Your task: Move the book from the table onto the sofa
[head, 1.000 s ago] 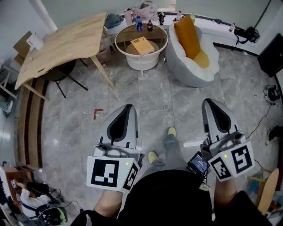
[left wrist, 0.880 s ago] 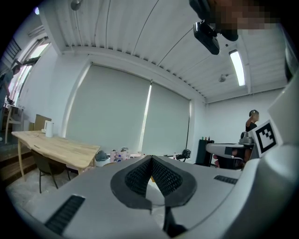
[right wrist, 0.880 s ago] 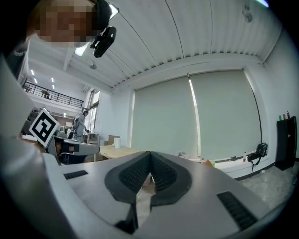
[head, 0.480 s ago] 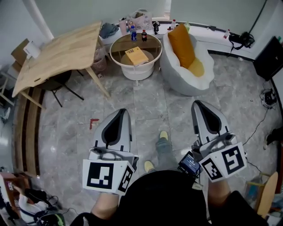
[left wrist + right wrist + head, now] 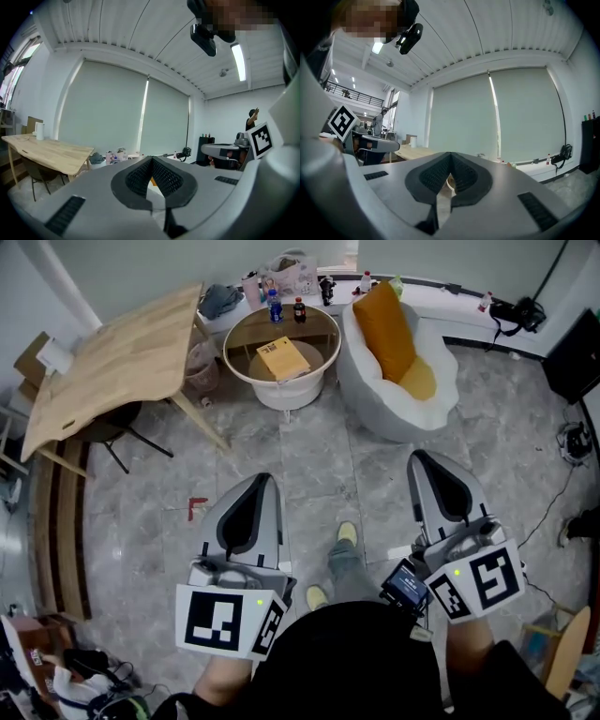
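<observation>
Two empty grippers, the left gripper and the right gripper, have jaws pressed together, well apart from the book lying flat on the round tabletop just beside the sofa, so they should come nearer and open before reaching its edge.

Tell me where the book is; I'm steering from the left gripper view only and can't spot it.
Observer: The head view shows the book lying flat on the round table, far across the floor ahead.
Operator: And the sofa?
Observer: The white sofa stands right beside that table, on its right, with an orange cushion on it.
Operator: Is the right gripper free?
Observer: Yes; the right gripper is shut with nothing between its jaws.
</observation>
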Demonstrator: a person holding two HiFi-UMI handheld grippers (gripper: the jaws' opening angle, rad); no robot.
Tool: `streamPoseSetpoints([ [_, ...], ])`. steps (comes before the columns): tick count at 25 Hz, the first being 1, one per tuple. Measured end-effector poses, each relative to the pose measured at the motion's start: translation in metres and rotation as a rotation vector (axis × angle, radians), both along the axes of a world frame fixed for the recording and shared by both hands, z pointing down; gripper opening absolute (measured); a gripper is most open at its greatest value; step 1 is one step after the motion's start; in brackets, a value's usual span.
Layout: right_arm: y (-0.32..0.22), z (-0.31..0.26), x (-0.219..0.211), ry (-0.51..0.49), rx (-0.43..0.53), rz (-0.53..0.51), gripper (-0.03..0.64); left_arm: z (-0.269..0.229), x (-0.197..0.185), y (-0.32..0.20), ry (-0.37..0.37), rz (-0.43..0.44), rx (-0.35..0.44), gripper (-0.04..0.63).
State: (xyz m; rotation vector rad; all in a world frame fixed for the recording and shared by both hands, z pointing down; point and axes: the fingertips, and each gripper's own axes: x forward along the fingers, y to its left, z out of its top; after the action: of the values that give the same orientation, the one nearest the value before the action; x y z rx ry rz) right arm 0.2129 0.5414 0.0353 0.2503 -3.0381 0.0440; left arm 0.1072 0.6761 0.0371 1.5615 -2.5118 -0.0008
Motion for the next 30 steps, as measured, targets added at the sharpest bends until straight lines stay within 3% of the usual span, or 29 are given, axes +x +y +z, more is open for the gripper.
streamPoseSetpoints([
  [7,-0.064,0.008,-0.039,0.003,-0.027,0.003,0.008,0.013,-0.040,-0.059,0.029,-0.013,-0.034,0.005],
  [13,-0.112,0.010,-0.068,-0.001,-0.050,-0.006,0.008,0.009,-0.068,-0.109,0.007,-0.017,-0.061,0.005],
  [30,-0.205,0.012,-0.109,-0.038,-0.104,-0.025,0.008,0.019,-0.103,-0.208,0.008,-0.007,-0.109,0.005],
])
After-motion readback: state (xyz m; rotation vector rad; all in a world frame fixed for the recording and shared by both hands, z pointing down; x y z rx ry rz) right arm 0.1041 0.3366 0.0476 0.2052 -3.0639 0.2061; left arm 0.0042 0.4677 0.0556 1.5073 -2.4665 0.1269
